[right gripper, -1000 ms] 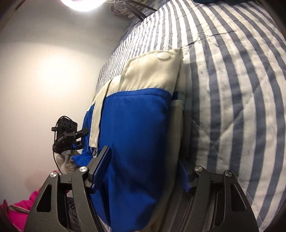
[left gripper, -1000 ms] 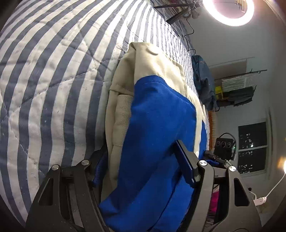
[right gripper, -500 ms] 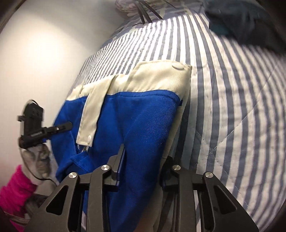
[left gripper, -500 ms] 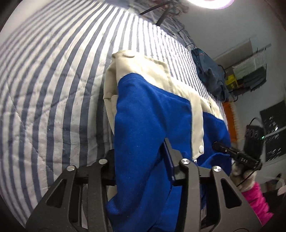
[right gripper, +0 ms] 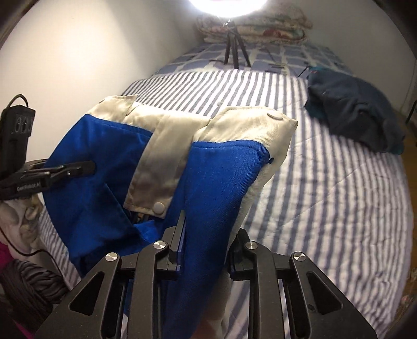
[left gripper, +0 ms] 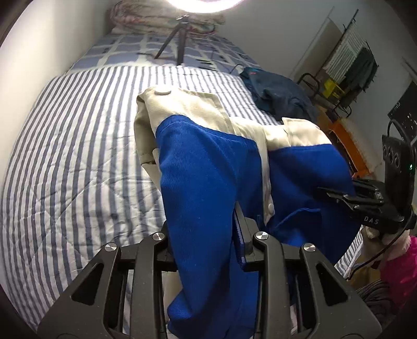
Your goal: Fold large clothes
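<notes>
Striped blue/white quilt (left gripper: 65, 169) covers a bed w/ a pale wall on the left. Nearest in the left wrist view, left gripper (left gripper: 202, 232) has its jaws closing on a bunched fold of the blue and cream jacket (left gripper: 208, 161), cloth pinched between the pads and hanging below them. Same in the right wrist view: right gripper (right gripper: 207, 238) jaws closing, clamped on another blue fold of the jacket, near its right edge. Jacket is held up off the quilt between the two grippers, cream band w/ white snap buttons (right gripper: 274, 114) on the far side, cream placket running down the middle. Just beyond, at the right in the left view, the right gripper's black body shows beside a pink sleeve (left gripper: 401, 263). Further off, a dark blue garment (right gripper: 357, 114) lies crumpled on the quilt, far right, well apart from the jacket. Farther still, a black tripod (right gripper: 234, 44) stands on a checked sheet, w/ folded bedding (left gripper: 166, 15) behind it and a bright ring light at the top edge.
</notes>
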`<move>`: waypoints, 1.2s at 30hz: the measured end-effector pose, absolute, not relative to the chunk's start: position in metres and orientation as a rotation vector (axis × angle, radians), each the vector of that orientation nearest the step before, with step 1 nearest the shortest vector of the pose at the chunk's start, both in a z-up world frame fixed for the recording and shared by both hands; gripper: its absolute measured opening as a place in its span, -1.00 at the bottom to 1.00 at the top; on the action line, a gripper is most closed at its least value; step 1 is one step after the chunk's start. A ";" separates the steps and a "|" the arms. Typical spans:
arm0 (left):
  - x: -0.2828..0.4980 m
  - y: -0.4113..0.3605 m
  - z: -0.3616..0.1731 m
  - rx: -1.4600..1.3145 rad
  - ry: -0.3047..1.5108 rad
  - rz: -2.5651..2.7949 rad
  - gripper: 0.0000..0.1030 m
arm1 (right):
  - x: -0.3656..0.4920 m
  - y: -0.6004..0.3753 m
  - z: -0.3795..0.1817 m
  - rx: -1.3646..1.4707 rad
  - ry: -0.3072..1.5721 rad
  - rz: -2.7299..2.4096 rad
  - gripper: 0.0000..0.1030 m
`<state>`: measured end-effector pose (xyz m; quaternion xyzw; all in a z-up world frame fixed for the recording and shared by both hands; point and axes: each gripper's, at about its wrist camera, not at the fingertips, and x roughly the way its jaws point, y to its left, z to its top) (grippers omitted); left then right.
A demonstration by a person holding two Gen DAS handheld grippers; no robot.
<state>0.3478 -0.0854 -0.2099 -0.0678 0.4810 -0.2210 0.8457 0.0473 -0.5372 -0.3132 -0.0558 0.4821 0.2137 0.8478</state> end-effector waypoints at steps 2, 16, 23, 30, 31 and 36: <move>0.345 -0.095 -0.206 -0.120 0.999 -0.479 -0.43 | 0.044 -0.541 -0.305 -0.120 1.000 0.431 -0.58; 0.360 -0.167 -0.186 -0.072 0.946 -0.588 -0.43 | 0.047 -0.589 -0.276 -0.177 0.927 0.321 -0.58; 0.390 -0.206 -0.181 -0.056 0.913 -0.626 -0.44 | 0.068 -0.615 -0.265 -0.191 0.893 0.265 -0.59; 0.437 -0.254 -0.174 -0.080 0.884 -0.672 -0.45 | 0.096 -0.647 -0.248 -0.218 0.847 0.198 -0.59; 0.444 -0.262 -0.172 -0.078 0.873 -0.677 -0.45 | 0.102 -0.652 -0.245 -0.223 0.838 0.189 -0.59; 0.483 -0.299 -0.158 -0.079 0.821 -0.703 -0.45 | 0.140 -0.678 -0.226 -0.246 0.791 0.136 -0.59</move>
